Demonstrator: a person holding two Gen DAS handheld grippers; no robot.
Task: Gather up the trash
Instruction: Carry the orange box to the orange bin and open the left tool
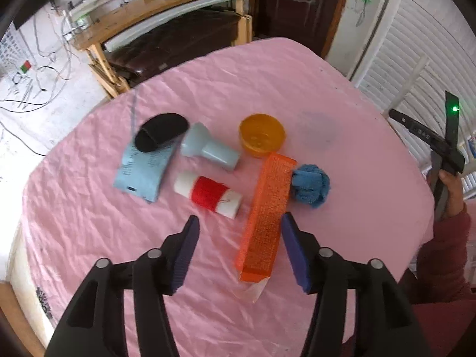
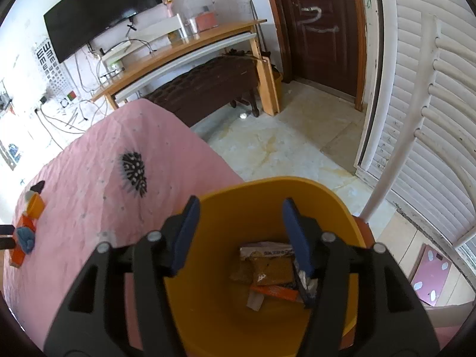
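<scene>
A long orange wrapper lies on the pink tablecloth. My left gripper hangs open just above it; the right finger is close beside the wrapper and the left finger stands well clear. Around it lie a blue cloth ball, a red-and-white spool, a grey-blue funnel-shaped piece, an orange cup, a light blue packet and a black pouch. My right gripper is open and empty over the yellow bin, which holds several wrappers.
The bin stands on the floor against the table's right side. A white chair and a slatted shutter are to the right, and a pink scale lies on the floor. A wooden desk and dark bench stand beyond the table.
</scene>
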